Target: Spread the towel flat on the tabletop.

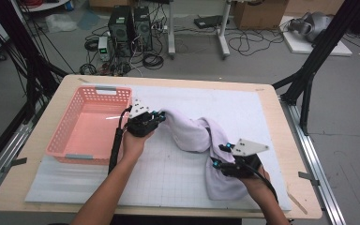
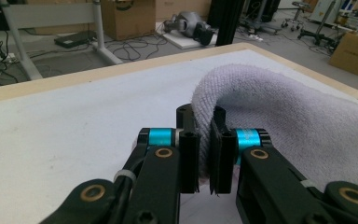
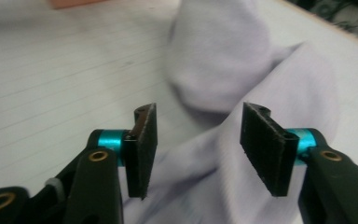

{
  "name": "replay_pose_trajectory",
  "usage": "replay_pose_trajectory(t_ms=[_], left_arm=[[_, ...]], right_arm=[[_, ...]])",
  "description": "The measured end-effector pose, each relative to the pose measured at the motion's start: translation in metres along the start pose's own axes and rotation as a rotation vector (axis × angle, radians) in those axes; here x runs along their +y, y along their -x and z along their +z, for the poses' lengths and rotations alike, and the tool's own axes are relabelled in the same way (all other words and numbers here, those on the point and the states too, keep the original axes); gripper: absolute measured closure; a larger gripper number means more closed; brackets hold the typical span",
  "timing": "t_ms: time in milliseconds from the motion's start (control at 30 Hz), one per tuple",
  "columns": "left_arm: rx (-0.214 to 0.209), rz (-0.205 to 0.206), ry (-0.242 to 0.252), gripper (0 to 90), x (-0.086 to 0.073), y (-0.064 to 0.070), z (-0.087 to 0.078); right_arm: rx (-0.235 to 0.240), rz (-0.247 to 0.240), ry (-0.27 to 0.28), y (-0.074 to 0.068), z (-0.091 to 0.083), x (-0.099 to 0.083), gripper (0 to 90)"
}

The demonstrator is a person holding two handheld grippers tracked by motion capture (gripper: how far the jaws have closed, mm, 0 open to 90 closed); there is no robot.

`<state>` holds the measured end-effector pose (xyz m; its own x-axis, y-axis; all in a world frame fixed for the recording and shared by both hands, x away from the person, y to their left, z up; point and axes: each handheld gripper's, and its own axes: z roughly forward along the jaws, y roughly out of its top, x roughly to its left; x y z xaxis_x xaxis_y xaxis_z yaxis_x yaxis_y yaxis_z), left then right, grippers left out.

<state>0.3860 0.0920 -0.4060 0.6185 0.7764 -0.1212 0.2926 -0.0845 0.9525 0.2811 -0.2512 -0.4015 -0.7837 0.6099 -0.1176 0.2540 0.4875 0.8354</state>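
A pale lilac towel [image 1: 200, 140] lies bunched across the white mat, from beside the basket down to the front right. My left gripper [image 1: 158, 117] is shut on the towel's upper left end; in the left gripper view its jaws pinch the terry edge [image 2: 214, 100] between them [image 2: 204, 156]. My right gripper [image 1: 218, 155] hovers over the towel's lower part with its jaws wide apart. In the right gripper view, the towel [image 3: 223, 70] lies beneath and beyond the open gripper [image 3: 198, 149], with nothing between the pads.
A pink plastic basket [image 1: 91, 124] stands on the left of the white gridded mat [image 1: 168, 168], close to my left hand. The wooden table edge [image 1: 290, 140] runs on the right. Computers, cables and boxes sit on the floor beyond.
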Motion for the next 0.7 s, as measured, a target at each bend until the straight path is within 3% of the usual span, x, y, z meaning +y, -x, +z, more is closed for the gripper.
replay_pose_trajectory(t_ms=[133, 300, 333, 400, 433, 467, 567, 633, 700], left_arm=[[0.013, -0.001, 0.002, 84.2, 0.0, -0.004, -0.001], [0.019, -0.009, -0.001, 84.2, -0.001, -0.004, 0.002], [0.022, -0.01, 0.002, 84.2, -0.001, -0.004, 0.002], [0.022, -0.012, 0.001, 84.2, -0.002, -0.004, 0.002], [0.022, -0.011, -0.001, 84.2, -0.002, -0.005, 0.002], [0.023, -0.011, -0.002, 84.2, -0.002, -0.005, 0.002], [0.035, -0.007, -0.016, 82.8, -0.003, -0.005, 0.004], [0.05, -0.04, -0.017, 64.0, -0.004, -0.004, 0.006], [0.049, -0.04, -0.02, 54.5, -0.004, -0.003, 0.007]], right_arm=[[-0.057, -0.028, -0.023, 0.007, 0.03, 0.013, 40.8], [-0.053, -0.096, -0.06, 0.008, 0.066, 0.031, 37.6], [-0.062, -0.114, -0.074, 0.01, 0.074, 0.034, 42.0], [-0.087, -0.165, -0.128, 0.014, 0.084, 0.037, 66.5], [-0.105, -0.187, -0.149, 0.018, 0.086, 0.038, 72.3], [-0.11, -0.183, -0.153, 0.023, 0.087, 0.039, 74.8], [-0.071, -0.082, -0.125, 0.041, 0.085, 0.043, 75.8], [-0.046, 0.006, -0.095, 0.053, 0.081, 0.046, 75.2], [-0.046, 0.072, -0.08, 0.064, 0.078, 0.047, 74.6]])
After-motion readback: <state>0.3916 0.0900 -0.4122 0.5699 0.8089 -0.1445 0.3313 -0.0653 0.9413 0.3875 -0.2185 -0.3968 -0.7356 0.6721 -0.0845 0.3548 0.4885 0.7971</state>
